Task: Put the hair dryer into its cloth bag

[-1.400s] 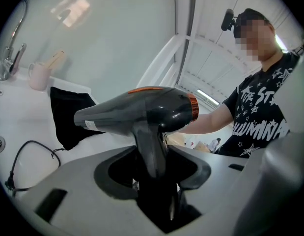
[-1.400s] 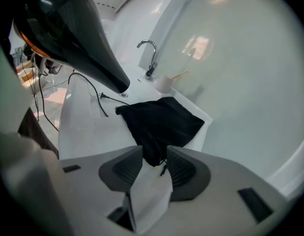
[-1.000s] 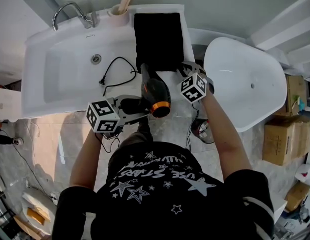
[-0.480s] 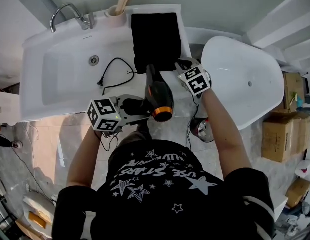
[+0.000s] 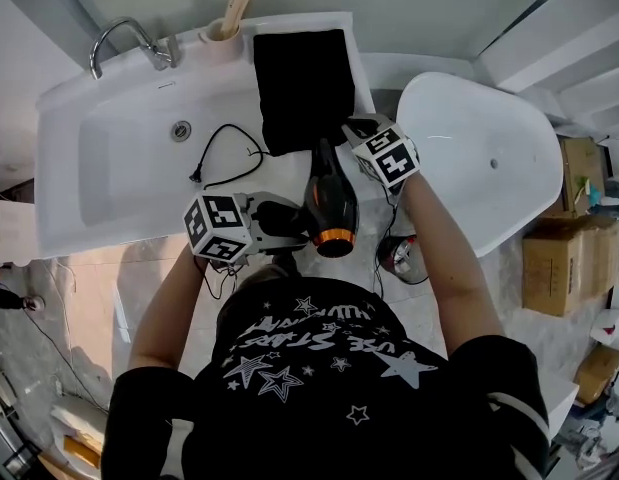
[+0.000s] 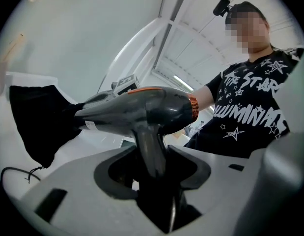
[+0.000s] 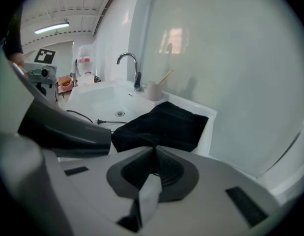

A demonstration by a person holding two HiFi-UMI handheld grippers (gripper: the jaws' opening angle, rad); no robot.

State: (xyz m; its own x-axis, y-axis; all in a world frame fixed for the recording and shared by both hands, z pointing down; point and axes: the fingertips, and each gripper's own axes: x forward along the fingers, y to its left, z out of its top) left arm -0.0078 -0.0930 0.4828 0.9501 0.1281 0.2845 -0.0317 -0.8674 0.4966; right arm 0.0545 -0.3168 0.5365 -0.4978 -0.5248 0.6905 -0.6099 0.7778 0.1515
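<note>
Overhead, a person in a black star-print tee (image 5: 309,353) stands at the near edge of a white washbasin desk (image 5: 139,218), w/ a set of tongs in each hand. The left tongs (image 5: 289,220) pinch the handle of the hair dryer (image 5: 329,203); the left gripper view shows the handle clamped btw. both jaws, w/ the dark body lying crosswise above them. The dryer sits over the desk's near right corner, w/ its orange-ringed rear end toward the person & its nozzle tip meeting the near edge of the cloth bag (image 5: 304,88). The bag, black & mostly flat, lies along the right edge of the desk up to the far right corner.

The right tongs (image 5: 351,130) are at the bag's near right corner, just right of the nozzle. Their jaws are pressed together, pads meeting at the tip. Whether any cloth is caught btw. them can't be told.

The dryer's black cord (image 5: 234,148) loops across the basin floor, w/ the plug (image 5: 197,176) lying loose nr. the middle of the desk. A chrome faucet (image 5: 124,43) stands at the far left corner, & a pale cup (image 5: 221,30) w/ a wooden stick stands on the far edge beside it. A white bathtub (image 5: 479,158) sits off the right edge, w/ cardboard boxes (image 5: 559,258) beyond it.
</note>
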